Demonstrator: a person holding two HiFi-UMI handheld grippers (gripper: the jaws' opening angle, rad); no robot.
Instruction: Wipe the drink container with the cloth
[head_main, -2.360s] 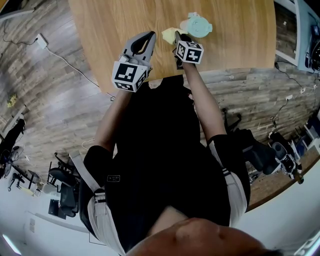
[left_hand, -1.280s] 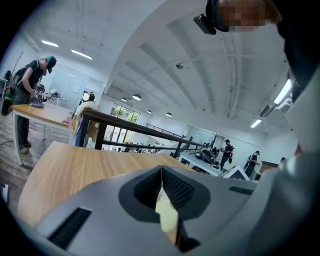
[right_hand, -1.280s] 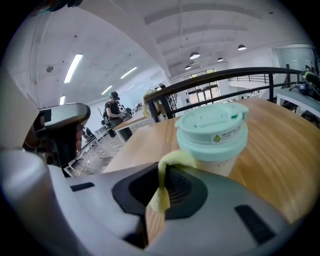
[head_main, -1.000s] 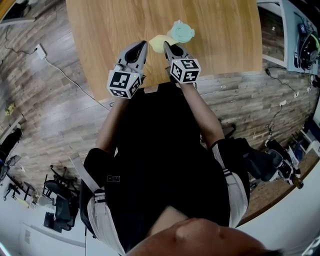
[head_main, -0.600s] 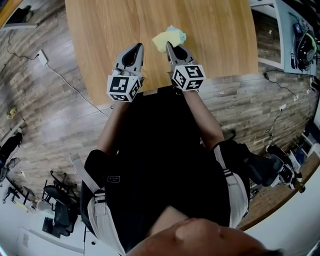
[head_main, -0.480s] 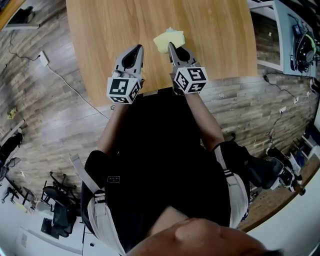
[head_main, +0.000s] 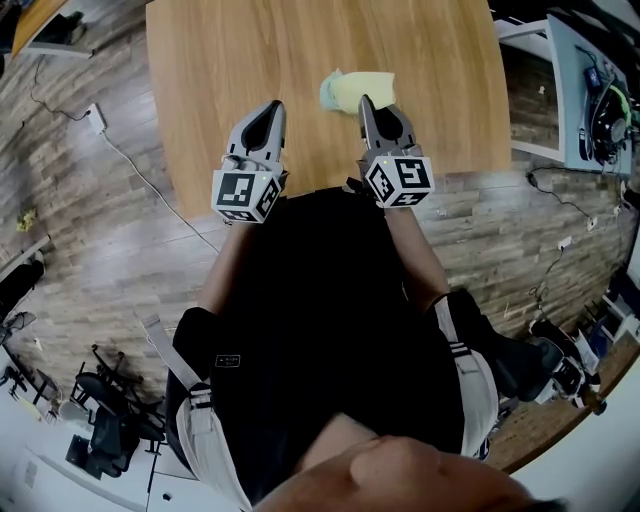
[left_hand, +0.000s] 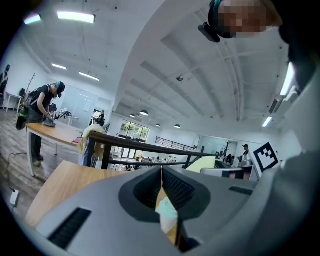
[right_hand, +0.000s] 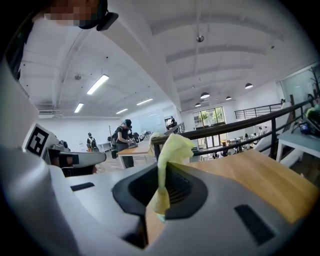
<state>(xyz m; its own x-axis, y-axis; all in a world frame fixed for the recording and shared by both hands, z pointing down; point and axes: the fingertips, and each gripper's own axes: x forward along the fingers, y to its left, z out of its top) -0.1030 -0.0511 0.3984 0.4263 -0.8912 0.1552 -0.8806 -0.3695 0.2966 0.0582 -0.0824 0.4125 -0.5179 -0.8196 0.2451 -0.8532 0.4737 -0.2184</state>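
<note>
On the wooden table (head_main: 230, 50), a yellow cloth (head_main: 368, 88) drapes over a pale green drink container (head_main: 329, 92), of which only the left edge shows. My right gripper (head_main: 364, 100) is shut on the cloth's near edge. In the right gripper view the cloth (right_hand: 172, 147) stands up from between the closed jaws of that gripper (right_hand: 161, 175). My left gripper (head_main: 272, 104) hovers over the table to the left of the container, apart from it. Its jaws meet in the left gripper view (left_hand: 161, 169) with nothing held. The cloth (left_hand: 205, 162) shows to their right.
Both grippers are near the table's front edge, with wood-plank floor below it. A cable and plug (head_main: 95, 115) lie on the floor at left. A white desk (head_main: 575, 90) with a headset stands at right. People work at a far table (left_hand: 50, 131).
The cloth in my right gripper has swept rightward over the container, whose lid showed plainly before and is now mostly covered. The left gripper has stayed shut at the left.
</note>
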